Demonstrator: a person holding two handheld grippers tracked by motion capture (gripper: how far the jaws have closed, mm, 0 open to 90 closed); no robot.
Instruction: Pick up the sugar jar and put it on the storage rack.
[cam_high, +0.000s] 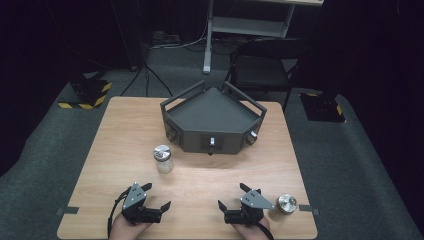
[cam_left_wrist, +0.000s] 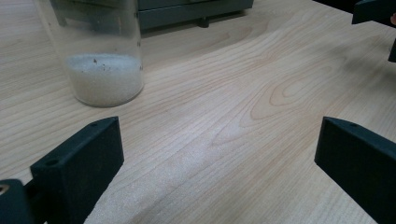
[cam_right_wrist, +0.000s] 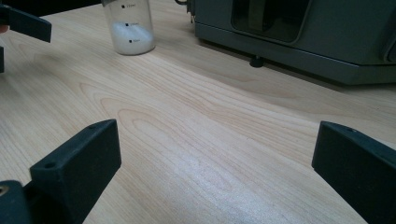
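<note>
A clear jar (cam_high: 163, 159) with a silver lid and white powder stands upright on the wooden table (cam_high: 115, 135), left of centre. Its glass body (cam_left_wrist: 103, 60) rises close ahead in the left gripper view, and farther off it is the jar (cam_right_wrist: 129, 25) at the top of the right gripper view. A second silver-lidded jar (cam_high: 283, 205) with brownish contents stands near the front right. My left gripper (cam_high: 156, 196) rests open at the front left, nothing between its jaws. My right gripper (cam_high: 233, 195) is open at the front right, just left of the brownish jar, also holding nothing.
A dark grey angular tray-like device (cam_high: 212, 120) with knobs and raised rails sits at the table's far middle; its front face (cam_right_wrist: 299, 32) is near in the right gripper view. A folding chair (cam_high: 265, 65) and a stand stay behind the table. Bare wood lies between the grippers.
</note>
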